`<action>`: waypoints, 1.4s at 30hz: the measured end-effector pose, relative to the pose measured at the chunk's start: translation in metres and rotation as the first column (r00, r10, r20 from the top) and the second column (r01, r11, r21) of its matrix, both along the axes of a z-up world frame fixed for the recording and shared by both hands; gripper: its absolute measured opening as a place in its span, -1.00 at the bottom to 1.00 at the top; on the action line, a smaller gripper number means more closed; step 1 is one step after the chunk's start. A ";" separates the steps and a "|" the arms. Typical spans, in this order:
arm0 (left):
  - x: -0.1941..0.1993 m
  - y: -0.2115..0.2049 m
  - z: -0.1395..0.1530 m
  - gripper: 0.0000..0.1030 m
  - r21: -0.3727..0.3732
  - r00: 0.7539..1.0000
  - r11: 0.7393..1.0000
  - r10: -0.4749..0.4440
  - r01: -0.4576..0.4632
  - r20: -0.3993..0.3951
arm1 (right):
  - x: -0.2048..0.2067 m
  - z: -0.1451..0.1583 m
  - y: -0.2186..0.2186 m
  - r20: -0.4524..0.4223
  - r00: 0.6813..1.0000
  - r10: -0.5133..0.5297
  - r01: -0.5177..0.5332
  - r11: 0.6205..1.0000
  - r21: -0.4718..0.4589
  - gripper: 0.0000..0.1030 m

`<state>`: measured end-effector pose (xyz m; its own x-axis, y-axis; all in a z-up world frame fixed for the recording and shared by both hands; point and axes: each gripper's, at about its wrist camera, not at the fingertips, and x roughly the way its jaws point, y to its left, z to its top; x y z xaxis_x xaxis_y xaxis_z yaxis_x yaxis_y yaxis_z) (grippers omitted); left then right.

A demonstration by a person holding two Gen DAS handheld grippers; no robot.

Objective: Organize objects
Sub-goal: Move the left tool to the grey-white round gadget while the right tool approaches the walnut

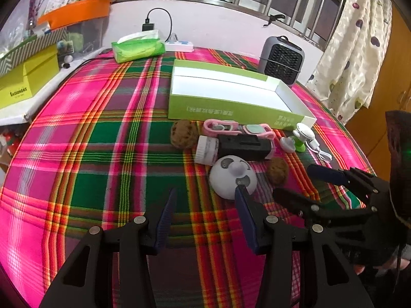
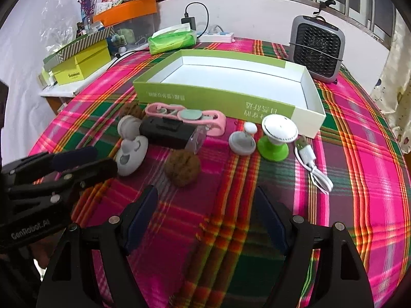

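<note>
An open green box (image 1: 231, 109) (image 2: 205, 97) with a bare white inside lies on the plaid cloth. In front of it lie two brown walnut-like balls (image 1: 184, 134) (image 2: 182, 168), a pink strap (image 1: 239, 129) (image 2: 185, 114), a black block (image 1: 244, 146) (image 2: 167, 132), a white jar (image 1: 206, 150) (image 2: 127, 128), a white round gadget (image 1: 232, 177) (image 2: 131, 156), a green-footed white mini fan (image 1: 303, 136) (image 2: 276, 136) and a white USB cable (image 1: 321, 151) (image 2: 313, 169). My left gripper (image 1: 205, 195) (image 2: 102, 159) is open, its right finger close to the round gadget. My right gripper (image 2: 205, 191) (image 1: 292, 181) is open just short of the nearer ball.
A grey desk heater (image 2: 317, 48) stands behind the box at the right. A green tissue pack (image 1: 138, 47) and a power strip (image 2: 218, 36) lie at the table's far edge. Yellow-green boxes (image 1: 28, 77) and an orange bin (image 2: 128, 10) crowd the left side table. A curtain (image 1: 359, 38) hangs at right.
</note>
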<state>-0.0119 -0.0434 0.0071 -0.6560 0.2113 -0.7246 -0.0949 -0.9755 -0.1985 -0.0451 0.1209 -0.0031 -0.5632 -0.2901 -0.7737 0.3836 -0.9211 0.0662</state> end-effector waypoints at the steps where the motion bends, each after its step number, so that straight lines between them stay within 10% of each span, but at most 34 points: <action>1: 0.000 -0.002 0.000 -0.11 0.005 1.000 1.000 0.002 -0.002 0.002 | -0.002 0.000 0.000 0.001 1.000 -0.003 0.003 1.000 -0.001 0.51; 15: -0.005 -0.011 0.002 -0.11 0.039 1.000 0.999 0.008 -0.008 0.005 | -0.017 0.002 -0.010 0.007 1.000 -0.010 0.010 1.000 -0.006 0.29; 26: -0.012 -0.004 0.005 -0.11 0.079 0.999 0.996 -0.044 0.042 0.018 | -0.015 0.003 -0.001 0.000 0.999 -0.032 0.032 0.999 0.000 -0.37; 42: -0.031 0.013 0.001 -0.09 0.064 0.995 0.995 -0.085 0.082 0.060 | -0.008 0.006 0.016 0.001 0.998 -0.065 0.065 0.998 -0.012 -0.38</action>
